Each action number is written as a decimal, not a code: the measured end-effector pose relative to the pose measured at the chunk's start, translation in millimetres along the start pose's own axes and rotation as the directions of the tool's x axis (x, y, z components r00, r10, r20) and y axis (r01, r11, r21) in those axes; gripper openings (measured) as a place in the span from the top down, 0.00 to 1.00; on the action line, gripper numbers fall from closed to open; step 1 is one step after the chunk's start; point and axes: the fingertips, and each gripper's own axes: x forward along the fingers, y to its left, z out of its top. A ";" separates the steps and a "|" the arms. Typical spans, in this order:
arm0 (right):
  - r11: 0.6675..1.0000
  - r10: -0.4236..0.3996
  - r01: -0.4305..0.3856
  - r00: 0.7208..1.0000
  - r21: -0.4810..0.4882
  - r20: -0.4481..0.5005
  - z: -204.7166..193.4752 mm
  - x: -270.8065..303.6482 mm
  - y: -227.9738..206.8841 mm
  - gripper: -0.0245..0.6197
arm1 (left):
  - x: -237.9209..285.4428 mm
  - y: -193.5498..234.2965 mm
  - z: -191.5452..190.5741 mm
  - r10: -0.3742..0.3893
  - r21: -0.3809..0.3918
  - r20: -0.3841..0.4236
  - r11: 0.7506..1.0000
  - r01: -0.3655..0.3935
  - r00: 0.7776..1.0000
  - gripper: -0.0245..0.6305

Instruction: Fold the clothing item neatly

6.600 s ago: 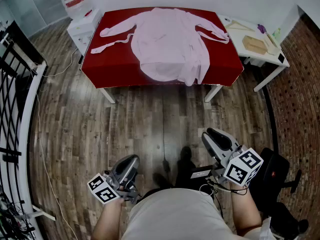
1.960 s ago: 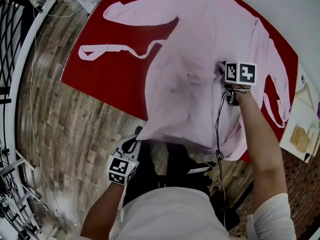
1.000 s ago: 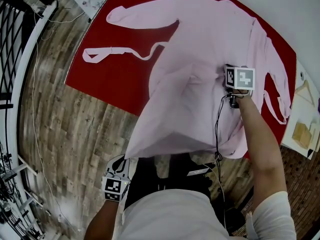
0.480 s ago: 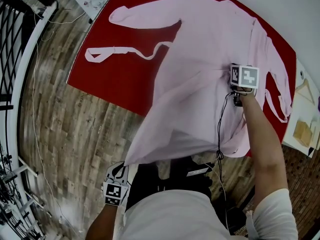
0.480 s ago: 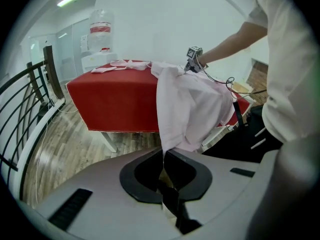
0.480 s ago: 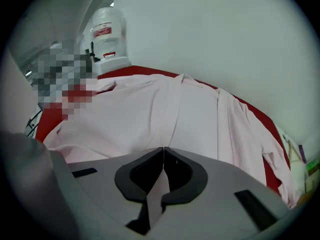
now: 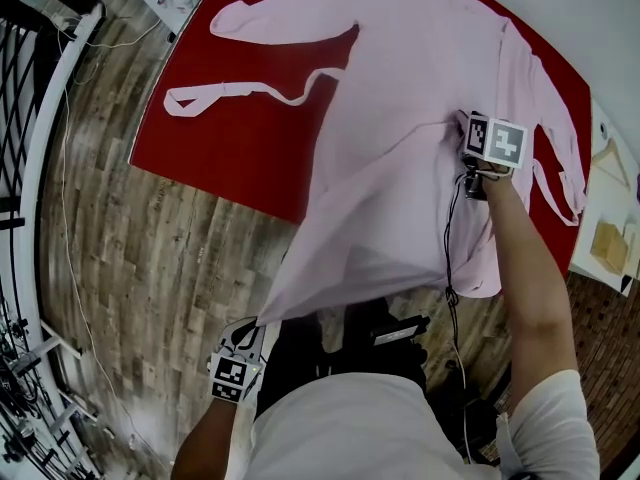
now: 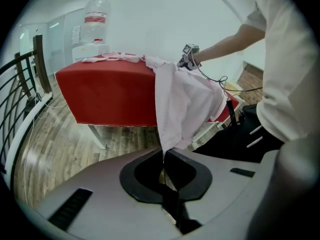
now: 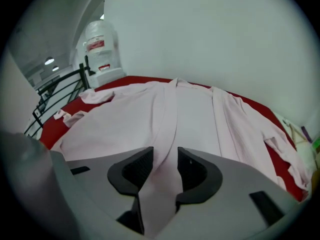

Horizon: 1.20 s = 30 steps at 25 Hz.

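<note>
The thin, pale pink robe (image 7: 420, 118) lies spread on the red-covered table (image 7: 220, 158) with its long belt (image 7: 230, 93) trailing to the left, and one lower corner is pulled off the near edge above the wooden plank floor (image 7: 130, 258), so the stretched cloth hides part of that edge. The left gripper (image 8: 164, 153) is pressed together on this corner, while the right gripper (image 9: 165, 156), on the middle of the robe, has just been opening its jaws, which stand apart with the front band loose between them. Beyond the table stand a large water bottle (image 9: 100, 44) with a red label and a black railing (image 8: 20, 84)
</note>
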 end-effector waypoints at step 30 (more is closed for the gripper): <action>0.752 0.659 -0.655 0.747 0.073 -0.092 -266.8 -155.8 281.7 0.72 | 17.9 8.7 -0.2 -0.107 0.010 0.042 0.994 0.107 0.993 0.95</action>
